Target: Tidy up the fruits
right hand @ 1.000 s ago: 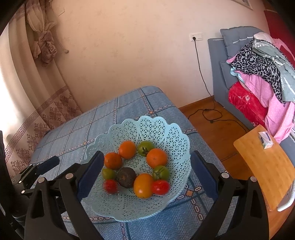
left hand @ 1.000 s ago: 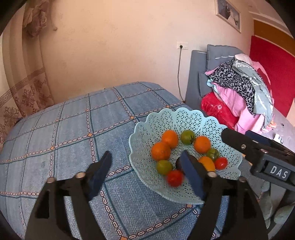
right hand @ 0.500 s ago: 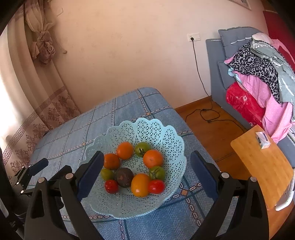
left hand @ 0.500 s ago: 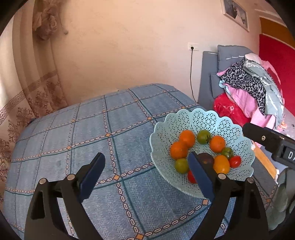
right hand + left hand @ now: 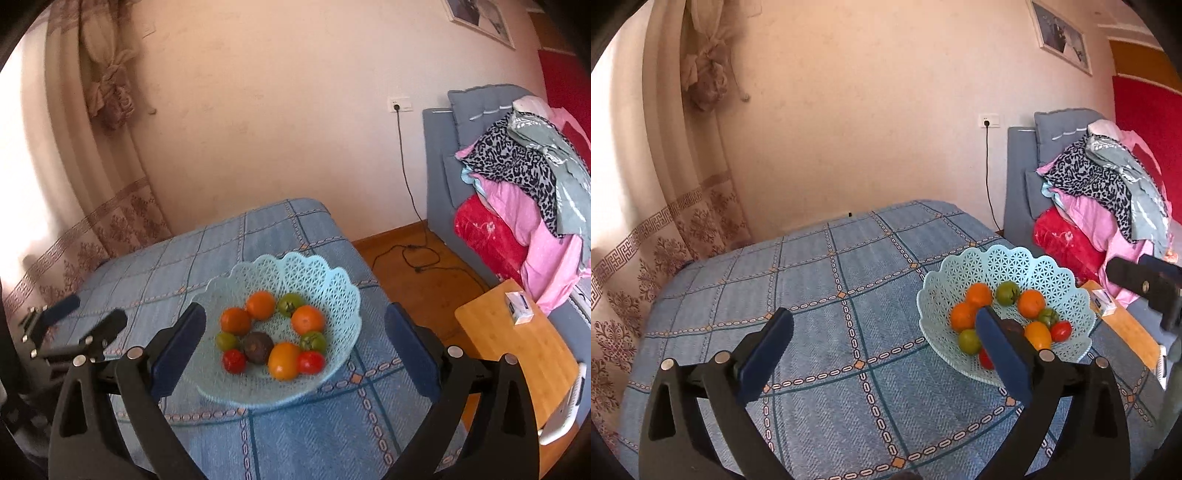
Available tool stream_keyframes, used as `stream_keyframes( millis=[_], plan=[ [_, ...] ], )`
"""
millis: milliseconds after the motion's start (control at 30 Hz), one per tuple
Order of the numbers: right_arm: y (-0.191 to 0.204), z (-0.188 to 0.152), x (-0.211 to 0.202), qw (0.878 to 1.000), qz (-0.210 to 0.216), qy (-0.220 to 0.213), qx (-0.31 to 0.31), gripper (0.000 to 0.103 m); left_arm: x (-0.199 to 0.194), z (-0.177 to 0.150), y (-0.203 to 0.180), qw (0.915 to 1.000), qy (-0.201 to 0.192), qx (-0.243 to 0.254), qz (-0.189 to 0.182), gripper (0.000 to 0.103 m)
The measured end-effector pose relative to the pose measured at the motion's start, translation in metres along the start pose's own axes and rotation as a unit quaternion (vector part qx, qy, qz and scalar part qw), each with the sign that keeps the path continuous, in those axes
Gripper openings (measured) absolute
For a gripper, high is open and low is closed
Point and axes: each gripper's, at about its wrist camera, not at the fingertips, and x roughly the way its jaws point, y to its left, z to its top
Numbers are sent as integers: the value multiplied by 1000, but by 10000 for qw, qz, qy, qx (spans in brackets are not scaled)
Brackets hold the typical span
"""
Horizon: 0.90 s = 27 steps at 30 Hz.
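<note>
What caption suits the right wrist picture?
Open right tongs hover above a pale blue basket of fruit on a blue checked tablecloth.

Clothes pile point(image 5: 524, 184) on sofa point(image 5: 439, 155); wooden stool point(image 5: 517, 339).

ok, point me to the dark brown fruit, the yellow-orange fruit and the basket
dark brown fruit point(image 5: 258, 347): right wrist view, top surface.
yellow-orange fruit point(image 5: 283, 360): right wrist view, middle of skin.
basket point(image 5: 314, 273): right wrist view, far lattice wall.

Peach wall point(image 5: 280, 122); tied curtain point(image 5: 107, 92); grey sofa point(image 5: 443, 177); wooden floor point(image 5: 399, 251).
</note>
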Motion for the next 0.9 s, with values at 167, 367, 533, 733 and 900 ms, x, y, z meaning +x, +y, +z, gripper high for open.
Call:
stream_keyframes(
  millis=[167, 367, 533, 733, 900],
  plan=[
    [9, -15, 0, 9998, -7, 17, -220, 100, -10, -3, -5, 9997, -92, 176, 152, 98],
    [14, -27, 3, 9989, -100, -33, -464, 100, -19, -12, -2, 9992, -172, 182, 312, 98],
    [19, -32, 7, 9982, -11, 29, -594, 100, -18, -22, 0, 9994, -64, 126, 317, 98],
    [20, -39, 18, 9978, -1, 210, -623, 100, -13, -34, -4, 9992, 95, 178, 356, 98],
    [25, -41, 20, 9969, -5, 249, -744, 100, -14, -36, -7, 9991, 96, 253, 317, 98]
  ],
)
